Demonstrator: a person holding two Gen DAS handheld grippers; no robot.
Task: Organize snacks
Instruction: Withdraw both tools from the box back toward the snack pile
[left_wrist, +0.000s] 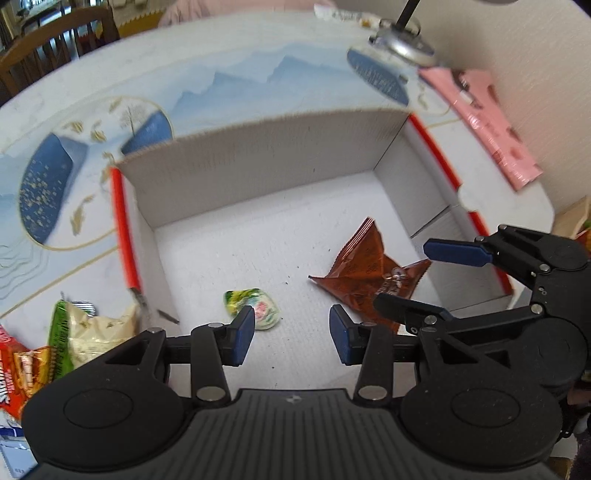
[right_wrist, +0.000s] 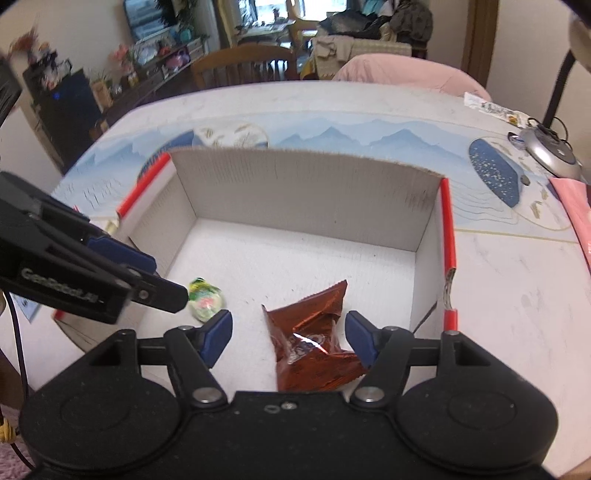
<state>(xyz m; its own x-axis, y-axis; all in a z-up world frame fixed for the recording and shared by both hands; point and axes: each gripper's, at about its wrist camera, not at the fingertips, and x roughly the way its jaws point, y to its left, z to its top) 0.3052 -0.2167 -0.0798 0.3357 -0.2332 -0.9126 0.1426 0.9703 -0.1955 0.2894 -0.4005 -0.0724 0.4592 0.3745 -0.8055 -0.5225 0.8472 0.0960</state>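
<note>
jaws: left gripper (left_wrist: 291, 334) apart, right gripper (right_wrist: 289, 338) apart, both empty | left gripper label reads "GenRobot.AI"

The open cardboard box (left_wrist: 266, 206) is looked into steeply from above and close by in the left wrist view, taken from over its near edge toward its tall far wall, with the left gripper (left_wrist: 291, 334) filling the lower frame. The same box (right_wrist: 306, 206) is seen in the right wrist view from nearly the same near side, equally close, though farther beyond the far wall is taken in. Shared by both views are the box floor, the brown packet (left_wrist: 365, 269) (right_wrist: 314, 339), the green candy (left_wrist: 255, 306) (right_wrist: 205, 301), and the table (left_wrist: 240, 85) (right_wrist: 369, 122) behind the box.
</note>
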